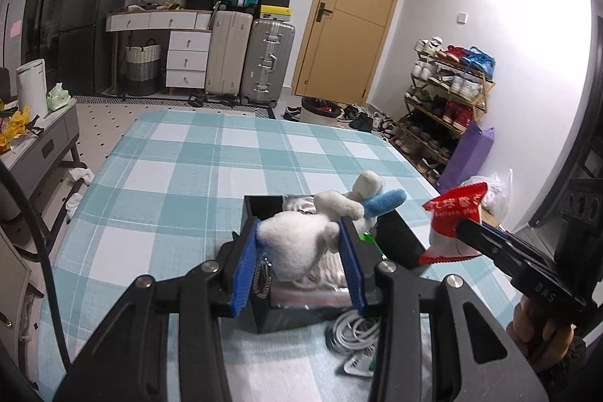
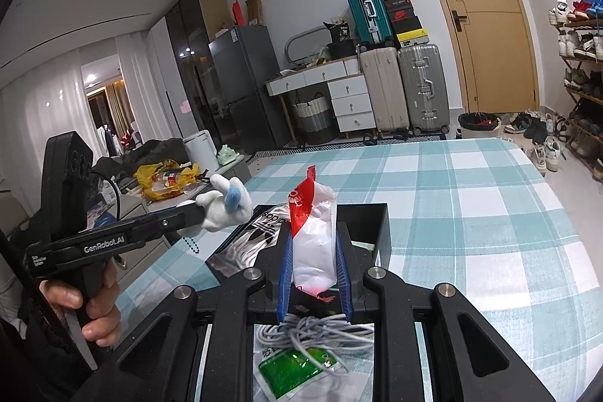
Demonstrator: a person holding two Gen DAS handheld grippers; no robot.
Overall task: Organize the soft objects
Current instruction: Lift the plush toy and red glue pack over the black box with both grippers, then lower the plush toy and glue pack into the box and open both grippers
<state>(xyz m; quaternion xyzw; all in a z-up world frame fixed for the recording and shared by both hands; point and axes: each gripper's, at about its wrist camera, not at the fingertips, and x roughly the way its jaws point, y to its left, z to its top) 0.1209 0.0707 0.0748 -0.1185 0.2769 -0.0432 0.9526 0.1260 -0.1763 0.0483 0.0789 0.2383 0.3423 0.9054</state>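
Holding the plush toy [image 1: 301, 243] in our left gripper [image 1: 301, 266] and the packet [image 2: 314, 243] in our right gripper [image 2: 314, 274], both clamped, we should lower each squarely over the black box [image 1: 399, 240] at lower centre before releasing.

One plush toy [image 1: 301, 243], one red-and-white packet [image 2: 314, 236], one black box [image 2: 380, 225], three suitcases [image 1: 267, 63].
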